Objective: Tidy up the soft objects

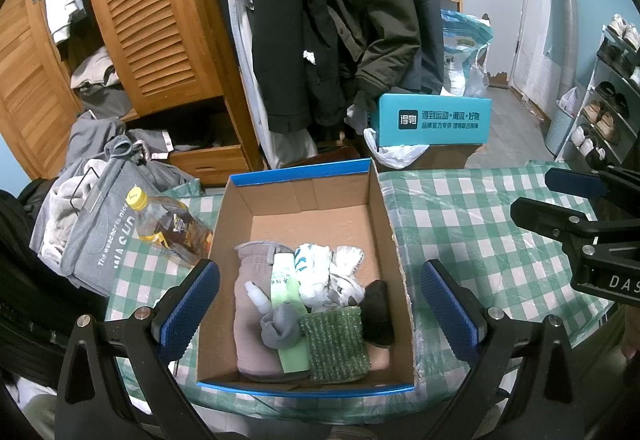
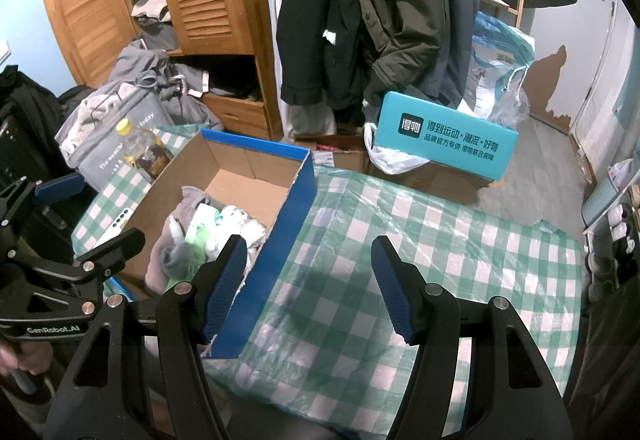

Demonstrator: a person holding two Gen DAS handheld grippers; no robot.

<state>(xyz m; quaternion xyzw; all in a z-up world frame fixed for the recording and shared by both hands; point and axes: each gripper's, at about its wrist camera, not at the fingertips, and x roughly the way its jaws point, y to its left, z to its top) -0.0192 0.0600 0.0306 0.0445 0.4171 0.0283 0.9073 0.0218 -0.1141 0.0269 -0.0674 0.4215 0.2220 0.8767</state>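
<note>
An open cardboard box with blue rims (image 1: 308, 174) (image 2: 298, 200) stands on the green checked table. Inside lie a beige cloth (image 1: 250, 324), a grey sock (image 1: 280, 326), a green scrub pad (image 1: 336, 346), a black sock (image 1: 378, 314), white patterned socks (image 1: 320, 274), a light green tube (image 1: 286, 286) and a small white bottle (image 1: 258, 294). My left gripper (image 1: 320, 308) is open and empty, its fingers straddling the box near its front. My right gripper (image 2: 308, 288) is open and empty over the tablecloth, right of the box.
A tea bottle with a yellow cap (image 1: 168, 226) lies left of the box. A grey bag (image 1: 96, 240) sits further left. A teal box (image 2: 446, 136) and hanging coats (image 1: 320, 20) stand behind the table. The checked tablecloth (image 2: 440, 248) spreads to the right.
</note>
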